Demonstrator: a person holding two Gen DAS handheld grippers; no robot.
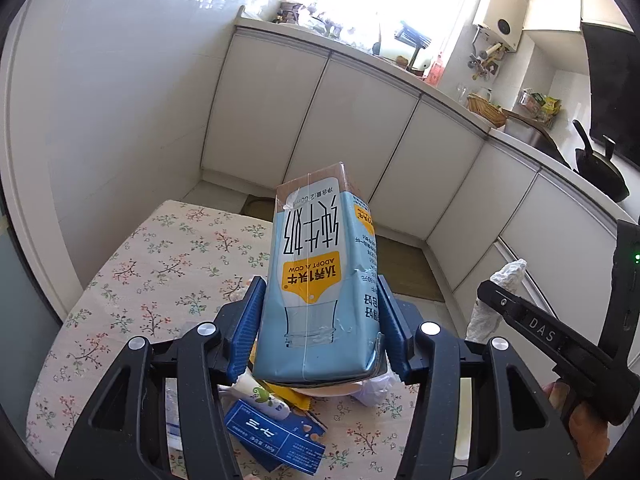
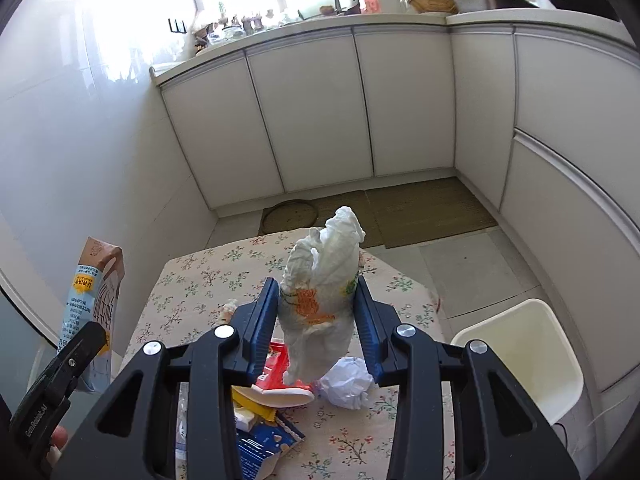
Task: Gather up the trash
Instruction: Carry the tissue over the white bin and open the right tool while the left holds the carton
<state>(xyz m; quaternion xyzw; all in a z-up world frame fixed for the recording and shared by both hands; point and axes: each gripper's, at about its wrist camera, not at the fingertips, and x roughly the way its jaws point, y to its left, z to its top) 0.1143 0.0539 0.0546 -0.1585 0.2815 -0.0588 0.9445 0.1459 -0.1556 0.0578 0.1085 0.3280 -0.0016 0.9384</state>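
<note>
kitchen w/ white cabinets behind; floral tablecloth under our work. we've got the milk carton clamped upside down in the left gripper, lifted above the table. right gripper is closed on a crumpled white bag, also off the cloth. near us the trash pile waits: paper ball, blue box, wrappers. white bin sits right of the table. step looks like carry-to-bin; next we'd swing both loads right over its rim & release.
</note>
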